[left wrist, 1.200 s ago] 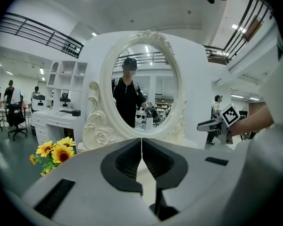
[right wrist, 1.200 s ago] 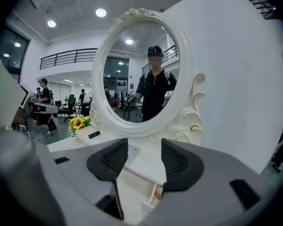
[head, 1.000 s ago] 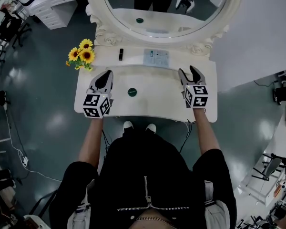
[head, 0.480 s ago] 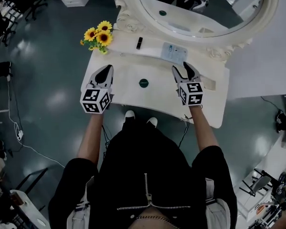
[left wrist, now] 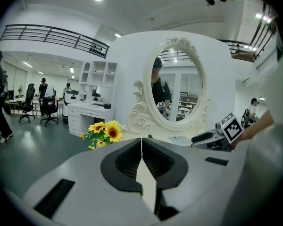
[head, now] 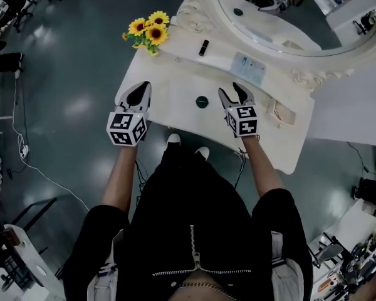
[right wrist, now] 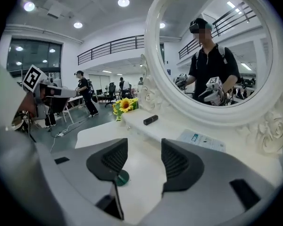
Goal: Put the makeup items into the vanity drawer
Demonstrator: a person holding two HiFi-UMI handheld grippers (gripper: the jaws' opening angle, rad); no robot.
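On the white vanity top lies a small round dark green compact, also seen low between my right jaws. A black lipstick tube rests on the raised shelf below the mirror. Beside it lies a flat pale palette card. My left gripper hovers over the vanity's left end with its jaws closed together and nothing between them. My right gripper stands open just right of the compact, empty.
A bunch of yellow sunflowers stands at the vanity's back left corner. The oval mirror with its ornate white frame rises behind the shelf. A slim drawer stands out at the right. Grey floor surrounds the vanity.
The head view has swung, so the vanity now sits higher and tilted to the right. Both grippers stay over the vanity top with their jaws unchanged.
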